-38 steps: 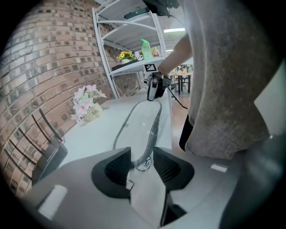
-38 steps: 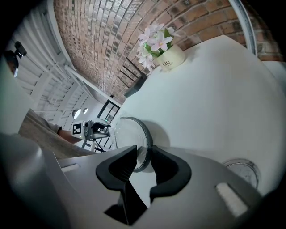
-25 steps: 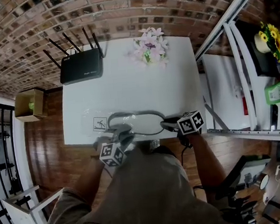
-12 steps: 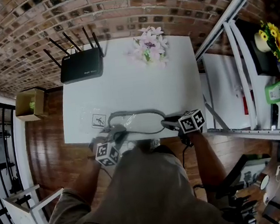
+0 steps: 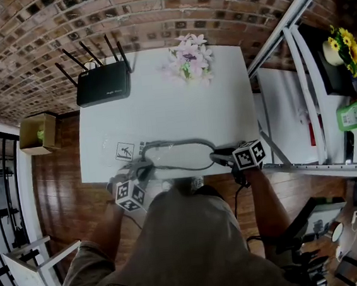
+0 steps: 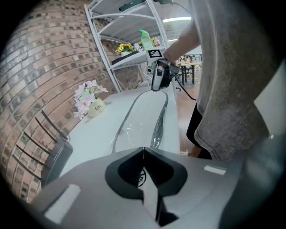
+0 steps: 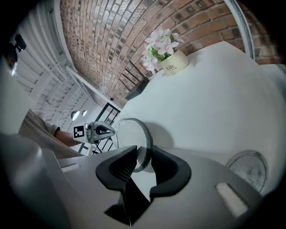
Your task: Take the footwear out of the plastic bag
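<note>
A clear plastic bag lies along the front edge of the white table. Inside it is footwear with a dark grey rim. My left gripper is at the bag's left end. In the left gripper view its jaws are pressed together, with thin film at the tips. My right gripper is at the bag's right end. In the right gripper view, it is shut on the grey rim, which passes between the pads. The footwear stretches from one gripper to the other.
At the back of the table stand a black router and a pot of pink flowers. A white metal shelf rack stands to the right. A cardboard box sits on the wooden floor to the left.
My left gripper has moved a little left along the table's front edge and its jaws have closed at the bag's left end. The right gripper has drifted slightly right, still holding the rim.
</note>
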The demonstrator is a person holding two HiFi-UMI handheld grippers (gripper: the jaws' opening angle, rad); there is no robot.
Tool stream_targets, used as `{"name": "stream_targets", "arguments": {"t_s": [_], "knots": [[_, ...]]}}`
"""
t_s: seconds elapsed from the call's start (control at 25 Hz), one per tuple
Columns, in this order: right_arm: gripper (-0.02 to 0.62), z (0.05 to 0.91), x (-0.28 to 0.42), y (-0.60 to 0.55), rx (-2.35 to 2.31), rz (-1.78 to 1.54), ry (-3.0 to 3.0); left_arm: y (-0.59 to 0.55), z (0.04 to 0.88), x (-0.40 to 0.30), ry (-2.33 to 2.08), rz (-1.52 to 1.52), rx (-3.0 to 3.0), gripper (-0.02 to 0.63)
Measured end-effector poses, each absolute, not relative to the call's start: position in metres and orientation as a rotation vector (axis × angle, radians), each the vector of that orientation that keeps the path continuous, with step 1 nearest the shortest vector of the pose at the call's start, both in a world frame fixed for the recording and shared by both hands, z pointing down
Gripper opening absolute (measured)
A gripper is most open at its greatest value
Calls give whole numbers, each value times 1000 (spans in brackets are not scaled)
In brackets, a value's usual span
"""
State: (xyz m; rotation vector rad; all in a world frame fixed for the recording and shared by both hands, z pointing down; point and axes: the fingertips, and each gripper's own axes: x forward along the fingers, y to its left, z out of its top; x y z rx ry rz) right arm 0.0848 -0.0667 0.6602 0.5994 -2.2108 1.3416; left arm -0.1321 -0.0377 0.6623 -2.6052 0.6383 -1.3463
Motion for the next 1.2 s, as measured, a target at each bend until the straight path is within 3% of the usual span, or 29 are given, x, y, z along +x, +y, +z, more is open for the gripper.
{"name": "stream_targets", "arguments": {"t_s": [1.2], "knots": [[110, 652, 145, -71, 775, 1377, -2186, -58, 674, -164, 711, -1416, -2612, 5]]}}
